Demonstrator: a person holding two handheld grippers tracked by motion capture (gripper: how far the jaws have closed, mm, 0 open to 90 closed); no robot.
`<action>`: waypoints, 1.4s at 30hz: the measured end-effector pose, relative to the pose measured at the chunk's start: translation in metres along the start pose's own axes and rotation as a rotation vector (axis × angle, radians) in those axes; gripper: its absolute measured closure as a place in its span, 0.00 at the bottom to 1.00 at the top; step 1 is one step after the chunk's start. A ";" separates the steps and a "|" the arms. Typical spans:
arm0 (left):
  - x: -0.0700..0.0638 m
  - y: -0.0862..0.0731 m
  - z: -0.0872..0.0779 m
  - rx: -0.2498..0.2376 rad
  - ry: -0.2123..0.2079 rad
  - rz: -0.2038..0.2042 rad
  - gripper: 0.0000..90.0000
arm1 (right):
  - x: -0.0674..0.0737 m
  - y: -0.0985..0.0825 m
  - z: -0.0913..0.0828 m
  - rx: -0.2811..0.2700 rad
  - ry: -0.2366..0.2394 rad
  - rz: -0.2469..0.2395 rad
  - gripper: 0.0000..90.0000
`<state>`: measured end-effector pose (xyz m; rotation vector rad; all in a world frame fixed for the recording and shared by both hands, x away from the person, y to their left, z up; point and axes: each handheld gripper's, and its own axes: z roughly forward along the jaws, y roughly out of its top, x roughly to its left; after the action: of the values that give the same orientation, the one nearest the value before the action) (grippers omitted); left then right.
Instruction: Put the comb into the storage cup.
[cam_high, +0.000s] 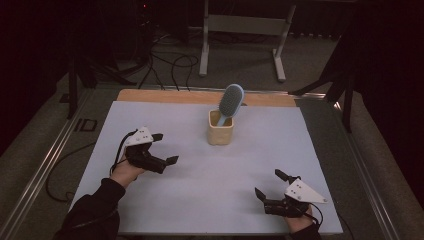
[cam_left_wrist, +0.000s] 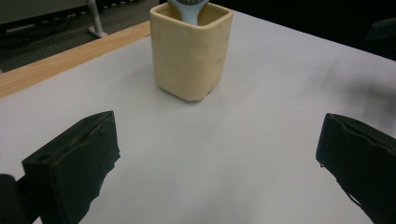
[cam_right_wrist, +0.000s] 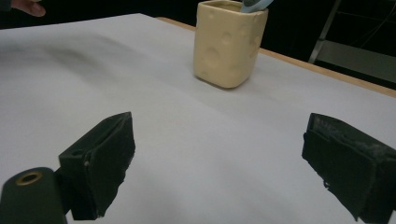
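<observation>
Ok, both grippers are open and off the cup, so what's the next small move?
Probably ease the left hand-held gripper toward the brush standing in the cream cup; it is nearer than the right hand-held gripper, and both are open, holding nothing.

From my screen the high view is dim, and its corners fall almost to black (the floor behind is hardly readable). The white table cover (cam_high: 210, 165) is the brightest area and shows no glare. In both gripper views I see soft, smeared shadows on the cover and slight grain. The near jaws look a little blurred, while the cream cup (cam_left_wrist: 191, 51) stays sharp.
</observation>
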<state>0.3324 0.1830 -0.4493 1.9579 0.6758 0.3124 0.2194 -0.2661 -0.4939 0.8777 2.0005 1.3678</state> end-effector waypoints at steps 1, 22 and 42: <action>-0.001 -0.001 -0.001 -0.003 0.000 -0.001 0.00 | 0.000 0.000 0.000 -0.001 0.000 -0.001 0.10; -0.021 -0.039 -0.035 0.012 0.033 0.025 0.00 | 0.001 0.001 0.000 0.002 -0.005 -0.006 0.11; -0.037 -0.086 -0.066 0.042 0.091 0.015 0.00 | 0.002 0.000 0.001 0.007 -0.002 -0.008 0.10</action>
<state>0.2422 0.2402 -0.4916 1.9985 0.7318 0.4017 0.2187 -0.2637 -0.4940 0.8734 2.0063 1.3557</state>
